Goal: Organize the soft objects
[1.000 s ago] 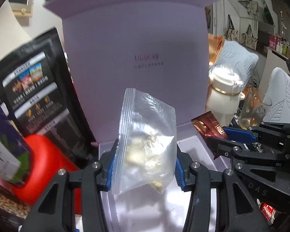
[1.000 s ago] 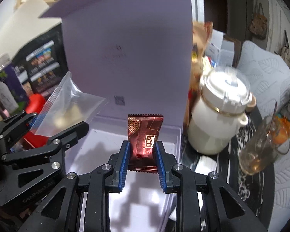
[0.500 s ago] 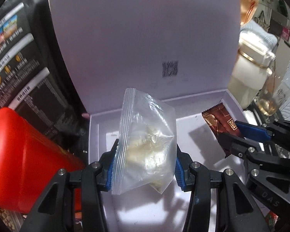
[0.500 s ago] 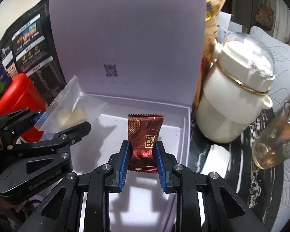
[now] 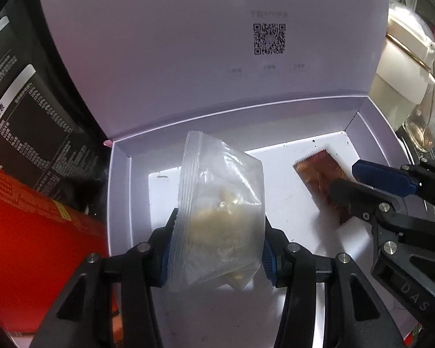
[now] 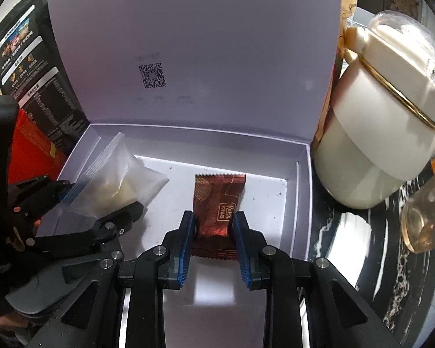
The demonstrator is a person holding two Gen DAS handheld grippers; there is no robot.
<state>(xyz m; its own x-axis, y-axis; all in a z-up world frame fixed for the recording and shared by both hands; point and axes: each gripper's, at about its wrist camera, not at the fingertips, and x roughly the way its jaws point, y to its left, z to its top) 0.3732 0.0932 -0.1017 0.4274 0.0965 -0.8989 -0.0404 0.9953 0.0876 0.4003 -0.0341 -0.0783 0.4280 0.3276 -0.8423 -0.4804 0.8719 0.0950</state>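
Note:
An open lavender box (image 5: 121,191) with its lid standing upright (image 6: 188,43) is in front of both grippers. My left gripper (image 5: 217,249) is shut on a clear zip bag (image 5: 220,211) of pale pieces and holds it low inside the box's left half; the bag also shows in the right wrist view (image 6: 121,185). My right gripper (image 6: 213,229) is shut on a brown foil candy packet (image 6: 217,203) and holds it low over the box floor at the right; the packet also shows in the left wrist view (image 5: 319,174).
A cream lidded pot (image 6: 385,116) stands right of the box on a dark marbled top. A glass cup (image 6: 426,211) is further right. A red container (image 5: 29,232) and a black printed pouch (image 5: 23,121) crowd the box's left side.
Both grippers have moved forward and down into the box, each still holding its item. The box floor now fills the views and the lid looms closer.

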